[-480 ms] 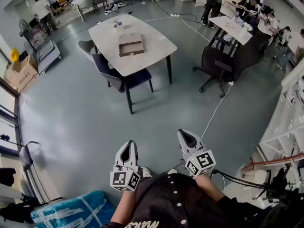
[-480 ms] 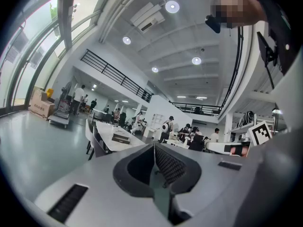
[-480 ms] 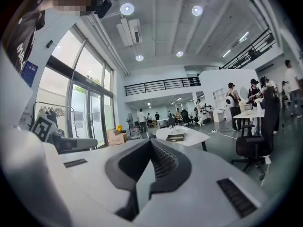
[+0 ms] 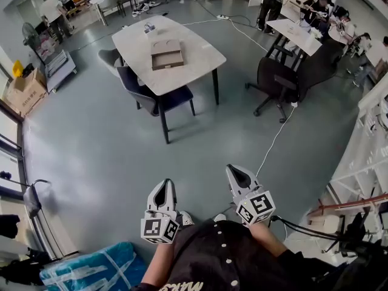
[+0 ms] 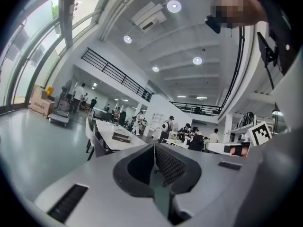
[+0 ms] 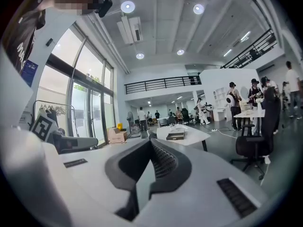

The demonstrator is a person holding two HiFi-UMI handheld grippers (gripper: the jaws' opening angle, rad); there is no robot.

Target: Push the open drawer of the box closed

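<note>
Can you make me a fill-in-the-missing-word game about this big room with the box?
The brown box sits on the white ___.
The left gripper and the right gripper both have their jaws ___.
The chair nearest the box is dark ___.
Missing words: table, shut, blue.

- The box (image 4: 167, 56) is flat, rectangular and brown, with a cardboard look. It lies flat near the middle of the white tabletop (image 4: 203, 58), with bare surface all round it.
- Its far part is a lighter tan, closed top.
- Its near part is the drawer (image 4: 168, 62), darker, with a sunken inside open to above; it stands drawn out toward the tabletop's near edge.
- In both gripper views the box shows only as a low, dark slab on the tabletop, too small to show detail.
</note>
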